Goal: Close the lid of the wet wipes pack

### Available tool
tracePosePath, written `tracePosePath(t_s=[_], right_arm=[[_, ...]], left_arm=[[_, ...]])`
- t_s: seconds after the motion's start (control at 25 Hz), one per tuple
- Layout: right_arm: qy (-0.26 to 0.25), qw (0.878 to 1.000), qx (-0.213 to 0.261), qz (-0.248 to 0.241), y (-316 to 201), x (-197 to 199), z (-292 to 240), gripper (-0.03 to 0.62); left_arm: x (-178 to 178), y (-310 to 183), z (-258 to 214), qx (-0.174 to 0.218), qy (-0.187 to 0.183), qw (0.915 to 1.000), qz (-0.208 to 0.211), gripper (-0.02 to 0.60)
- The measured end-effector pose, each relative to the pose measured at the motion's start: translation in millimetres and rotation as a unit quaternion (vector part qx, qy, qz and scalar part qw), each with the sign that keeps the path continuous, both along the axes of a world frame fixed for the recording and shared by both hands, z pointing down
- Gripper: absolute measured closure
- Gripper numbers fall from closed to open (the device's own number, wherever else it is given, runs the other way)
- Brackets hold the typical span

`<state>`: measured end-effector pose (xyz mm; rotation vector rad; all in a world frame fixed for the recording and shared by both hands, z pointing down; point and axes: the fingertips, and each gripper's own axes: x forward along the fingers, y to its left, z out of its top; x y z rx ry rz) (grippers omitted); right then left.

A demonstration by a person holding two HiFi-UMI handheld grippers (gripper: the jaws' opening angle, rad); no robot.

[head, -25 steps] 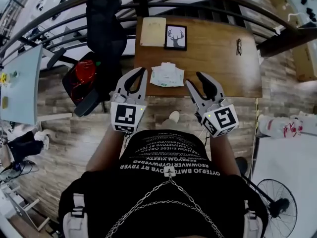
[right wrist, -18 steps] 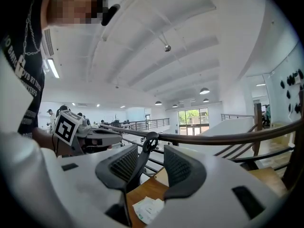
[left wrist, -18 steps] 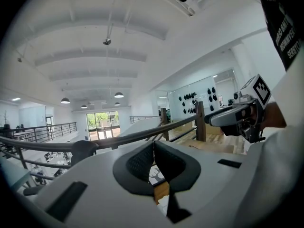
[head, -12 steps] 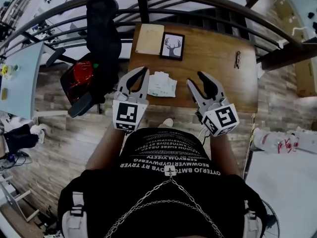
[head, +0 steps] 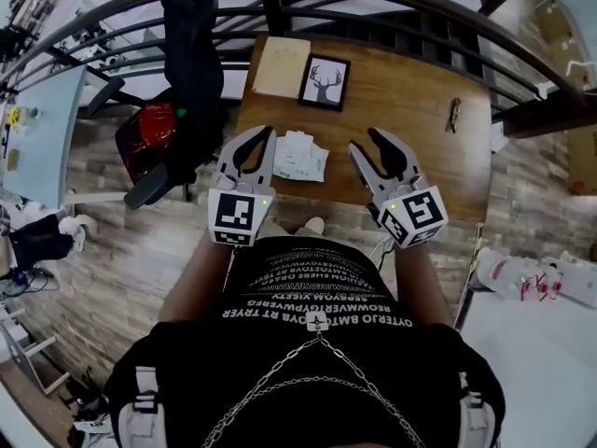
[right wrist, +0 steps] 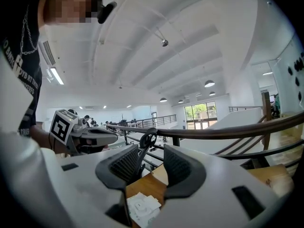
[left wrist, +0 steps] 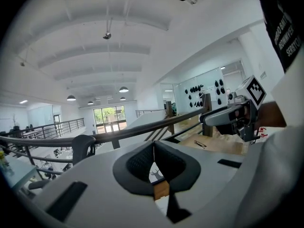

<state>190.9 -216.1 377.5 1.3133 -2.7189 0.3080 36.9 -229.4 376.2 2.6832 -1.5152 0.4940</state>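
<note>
pressing the lid flat wants the clenched, empty left hand-held gripper (head: pixel 264 136) on the wet wipes pack (head: pixel 300 155) just right of it; the released right hand-held gripper (head: pixel 366 143) steadies.

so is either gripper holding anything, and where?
Nothing held: left gripper shut and empty, right gripper open and empty; wipes pack lies untouched on the table.

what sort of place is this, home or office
Probably an open-plan office mezzanine: a wooden desk against a dark railing, an office chair beside it, pendant lamps over a large hall.
</note>
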Motion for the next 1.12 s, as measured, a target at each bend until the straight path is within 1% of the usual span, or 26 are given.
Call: tracePosePath(t_s=[0.16,0.28,0.44,0.64,0.76,0.92,1.0,1.12], right_arm=[[-0.005,1.000,-0.028,-0.007,-1.4,4.9,22.4,0.419],[-0.032,0.997,-0.061,-0.029,1.4,-1.5,40.1,0.419],[-0.035,0.993,-0.097,-0.052,8.8,-7.2,70.6,0.419],[-0.042,0.987,-0.138,-0.072,14.7,-17.9,107.7,0.419],[-0.036,0.985,-0.149,-0.082,13.8,-27.5,123.5,0.419],[-0.025,0.983,-0.157,-0.087,9.0,-45.0,139.0,0.419],[-0.021,0.982,-0.164,-0.090,8.8,-53.7,147.0,0.419],[-0.014,0.980,-0.173,-0.092,4.3,-64.1,158.1,0.419]], left_arm=[[-3.8,6.0,18.0,-0.026,0.000,0.9996,-0.013,0.554],[-13.0,10.4,34.4,-0.048,0.005,0.9983,-0.032,0.554],[-15.7,8.4,55.4,-0.077,0.016,0.9961,-0.042,0.554],[-26.6,7.8,70.7,-0.091,0.016,0.9943,-0.053,0.554],[-36.3,8.1,81.5,-0.098,0.018,0.9930,-0.063,0.554],[-47.8,10.0,98.7,-0.104,0.007,0.9921,-0.070,0.554],[-50.4,13.8,106.8,-0.109,0.000,0.9915,-0.070,0.554],[-53.3,14.6,119.7,-0.121,0.000,0.9904,-0.067,0.554]])
